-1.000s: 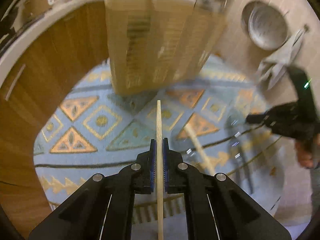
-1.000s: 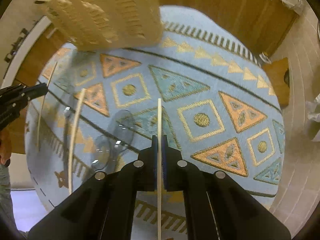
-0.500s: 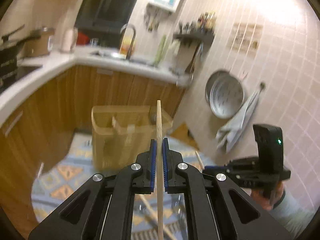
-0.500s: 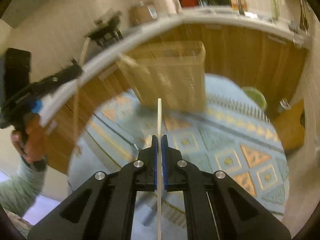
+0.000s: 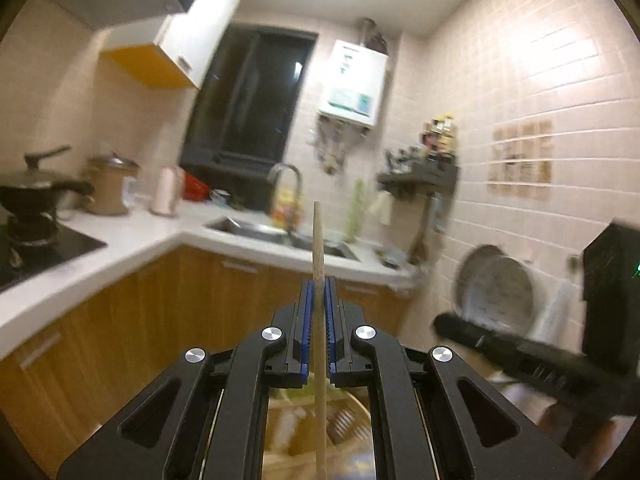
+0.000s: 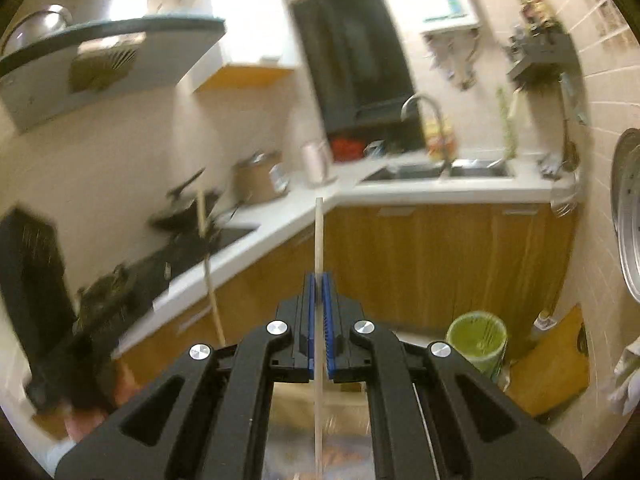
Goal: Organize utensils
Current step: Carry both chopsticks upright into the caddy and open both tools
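The left tongs [image 5: 318, 280] are clamped on a wooden chopstick [image 5: 319, 240], and the right tongs [image 6: 319, 278] are clamped on a paler chopstick [image 6: 319, 236]. Each stick runs straight along the centre line of its blue pads and juts out past the tips. Gripping the sticks part-way along, with a long end free, probably serves to let that end be steered into a holder. Both tongs point level at the kitchen, toward the white worktop [image 5: 132, 236] with its sink [image 5: 256, 226] at the far edge and a dark pan [image 5: 32, 192] at the left end. Through the gap under the left tongs a slatted wooden container [image 5: 340, 424] shows, blurred, directly below; it looks like the intended home for the utensils, so the sticks seem to be held up over it, ready to be tipped down. In the right wrist view the left tongs appear at the left, blurred, with their stick upright. Neither chopstick is stowed yet.
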The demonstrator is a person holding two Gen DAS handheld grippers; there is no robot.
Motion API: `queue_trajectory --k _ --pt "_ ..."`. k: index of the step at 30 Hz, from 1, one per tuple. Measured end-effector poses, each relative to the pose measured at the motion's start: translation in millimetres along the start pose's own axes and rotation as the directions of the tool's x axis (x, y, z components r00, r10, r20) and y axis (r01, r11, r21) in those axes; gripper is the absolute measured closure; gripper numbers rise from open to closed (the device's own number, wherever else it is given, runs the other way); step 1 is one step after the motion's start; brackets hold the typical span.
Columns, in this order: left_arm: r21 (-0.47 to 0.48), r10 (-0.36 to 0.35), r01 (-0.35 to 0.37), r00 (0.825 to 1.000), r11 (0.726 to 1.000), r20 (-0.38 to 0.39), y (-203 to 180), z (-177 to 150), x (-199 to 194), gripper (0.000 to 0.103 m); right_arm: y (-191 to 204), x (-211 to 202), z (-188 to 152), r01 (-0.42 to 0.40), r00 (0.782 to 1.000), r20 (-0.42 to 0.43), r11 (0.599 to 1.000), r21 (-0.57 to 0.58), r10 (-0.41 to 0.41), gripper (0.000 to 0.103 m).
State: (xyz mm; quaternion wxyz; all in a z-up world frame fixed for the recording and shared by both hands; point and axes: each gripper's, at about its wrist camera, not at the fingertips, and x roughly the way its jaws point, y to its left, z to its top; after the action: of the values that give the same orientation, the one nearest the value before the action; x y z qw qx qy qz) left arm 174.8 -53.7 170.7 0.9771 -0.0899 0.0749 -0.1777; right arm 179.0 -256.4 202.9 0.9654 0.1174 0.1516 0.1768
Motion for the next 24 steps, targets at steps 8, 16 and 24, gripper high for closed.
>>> queue_trajectory --k 8,16,24 --pt "-0.061 0.083 -0.083 0.997 0.995 0.007 23.9 -18.1 41.9 0.099 -42.2 57.5 1.4 0.108 0.992 0.047 0.985 0.131 -0.115 0.1" --pt "-0.011 0.159 -0.159 0.987 0.987 0.036 19.2 -40.8 51.5 0.099 -28.7 80.0 -26.7 0.223 0.971 0.093 0.975 0.002 -0.222 0.1" --pt "-0.008 0.168 -0.168 0.985 0.986 0.038 17.8 -55.0 49.6 0.099 -16.9 74.7 -54.4 0.219 0.97 0.126 0.974 -0.066 -0.21 0.1"
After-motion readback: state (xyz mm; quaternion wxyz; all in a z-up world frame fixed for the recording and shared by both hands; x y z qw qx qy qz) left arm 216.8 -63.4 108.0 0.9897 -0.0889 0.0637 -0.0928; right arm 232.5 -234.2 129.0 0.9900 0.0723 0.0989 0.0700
